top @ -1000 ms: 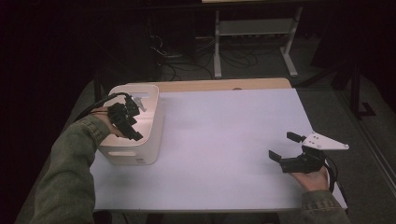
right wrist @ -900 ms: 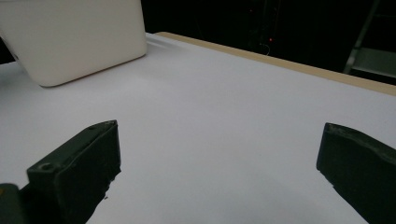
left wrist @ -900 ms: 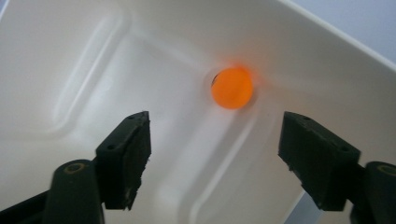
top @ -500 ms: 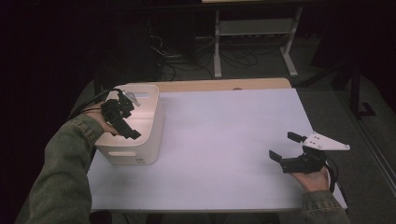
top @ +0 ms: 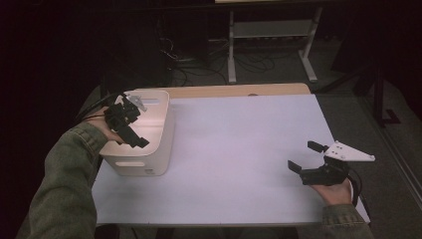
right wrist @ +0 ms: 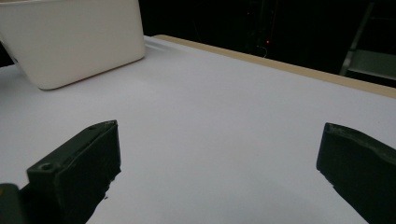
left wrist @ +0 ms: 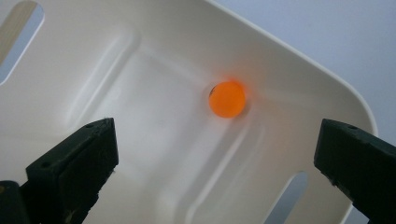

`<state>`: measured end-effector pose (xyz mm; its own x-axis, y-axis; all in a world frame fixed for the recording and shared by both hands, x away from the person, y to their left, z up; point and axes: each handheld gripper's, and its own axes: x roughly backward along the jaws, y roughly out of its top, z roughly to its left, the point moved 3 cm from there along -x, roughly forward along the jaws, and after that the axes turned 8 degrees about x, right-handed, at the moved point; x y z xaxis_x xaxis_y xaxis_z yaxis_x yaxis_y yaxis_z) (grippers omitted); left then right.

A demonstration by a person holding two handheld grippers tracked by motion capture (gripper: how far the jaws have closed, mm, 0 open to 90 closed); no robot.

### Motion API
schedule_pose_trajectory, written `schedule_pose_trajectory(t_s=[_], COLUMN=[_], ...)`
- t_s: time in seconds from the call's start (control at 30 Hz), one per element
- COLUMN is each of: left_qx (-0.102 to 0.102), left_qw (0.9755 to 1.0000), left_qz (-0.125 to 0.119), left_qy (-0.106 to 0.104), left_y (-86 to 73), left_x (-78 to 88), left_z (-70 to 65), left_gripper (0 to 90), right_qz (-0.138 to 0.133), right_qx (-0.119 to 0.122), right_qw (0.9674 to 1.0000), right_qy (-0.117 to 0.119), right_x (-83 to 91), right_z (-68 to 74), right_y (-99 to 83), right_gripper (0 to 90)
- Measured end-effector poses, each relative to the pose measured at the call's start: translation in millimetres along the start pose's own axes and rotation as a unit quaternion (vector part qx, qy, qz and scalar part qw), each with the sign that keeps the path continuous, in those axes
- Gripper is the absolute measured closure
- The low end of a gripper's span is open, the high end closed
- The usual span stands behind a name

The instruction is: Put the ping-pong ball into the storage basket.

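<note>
My left gripper point(left wrist: 217, 154), held over the cream plastic bin point(top: 149, 149), has just been opening its jaws to full width with nothing between them, and the small orange ball point(left wrist: 227, 99) lies on the bin's floor, so I judge the drop done.

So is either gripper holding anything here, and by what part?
Nothing held. The left gripper has just opened; the orange ball lies loose in the bin. Right gripper open.

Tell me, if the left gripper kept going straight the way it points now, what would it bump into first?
Probably the floor of the white bin. The left gripper points down into it with open, empty jaws; the orange ball lies slightly off that line, though depth is hard to judge.
</note>
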<state>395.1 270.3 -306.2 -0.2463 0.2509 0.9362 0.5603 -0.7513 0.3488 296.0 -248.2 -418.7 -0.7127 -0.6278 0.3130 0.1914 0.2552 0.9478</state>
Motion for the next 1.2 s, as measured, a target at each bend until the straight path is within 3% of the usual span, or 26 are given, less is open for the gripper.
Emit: schedule_pose_trajectory(t_s=[0.57,0.93,1.2], left_qx=[0.003,0.022,0.031], left_qw=[0.9983,0.9946,0.9904], left_qz=[-0.058,-0.100,-0.133], left_qy=[-0.010,-0.015,-0.021], left_y=[-1.5,-7.8,-13.4], left_x=[9.1,11.1,14.8], left_z=[-9.3,-9.6,-11.3], left_gripper=[0.0,0.0,0.0], right_qz=[0.001,0.001,0.002], right_qx=[-0.001,-0.001,-0.002], right_qw=[1.0000,1.0000,1.0000], right_qy=[-0.003,-0.003,-0.002], right_x=[1.6,1.5,1.5], right_z=[-1.5,-1.2,-1.1], right_y=[-0.9,-0.8,-1.1], right_gripper=[0.0,0.0,0.0])
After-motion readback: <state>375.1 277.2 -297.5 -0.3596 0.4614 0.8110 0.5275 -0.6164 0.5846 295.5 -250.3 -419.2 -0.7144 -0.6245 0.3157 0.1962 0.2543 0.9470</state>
